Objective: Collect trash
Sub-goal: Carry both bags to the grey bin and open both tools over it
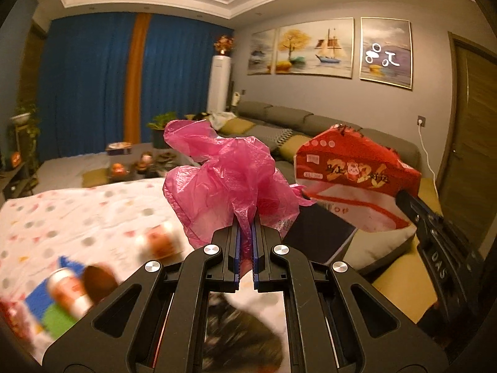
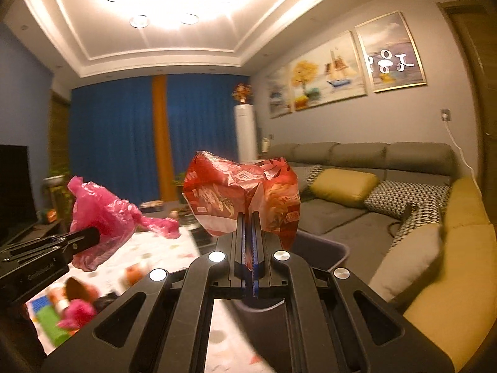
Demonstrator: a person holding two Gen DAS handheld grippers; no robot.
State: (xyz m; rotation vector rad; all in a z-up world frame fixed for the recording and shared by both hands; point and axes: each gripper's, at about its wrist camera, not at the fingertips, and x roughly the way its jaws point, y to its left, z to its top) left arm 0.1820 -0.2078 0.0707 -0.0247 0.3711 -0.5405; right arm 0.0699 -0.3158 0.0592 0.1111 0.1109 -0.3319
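My left gripper [image 1: 247, 222] is shut on a crumpled pink plastic bag [image 1: 230, 174], held up in the air over the table. To its right, my right gripper [image 1: 400, 195] reaches in, shut on a red and white snack wrapper [image 1: 354, 171]. In the right wrist view the right gripper [image 2: 248, 217] pinches that red wrapper [image 2: 242, 199] between its pads, above a grey bin [image 2: 323, 248]. The pink bag [image 2: 102, 214] hangs at the left there, with the left gripper [image 2: 96, 234] shut on it.
A table with a dotted cloth [image 1: 62, 217] carries blurred trash: cans [image 1: 66, 289], a brown piece [image 1: 99, 279], blue and green packets [image 2: 49, 323]. A grey sofa [image 2: 357, 214] with yellow cushions [image 2: 344, 186] fills the right. A dark low table [image 1: 139, 161] stands further back.
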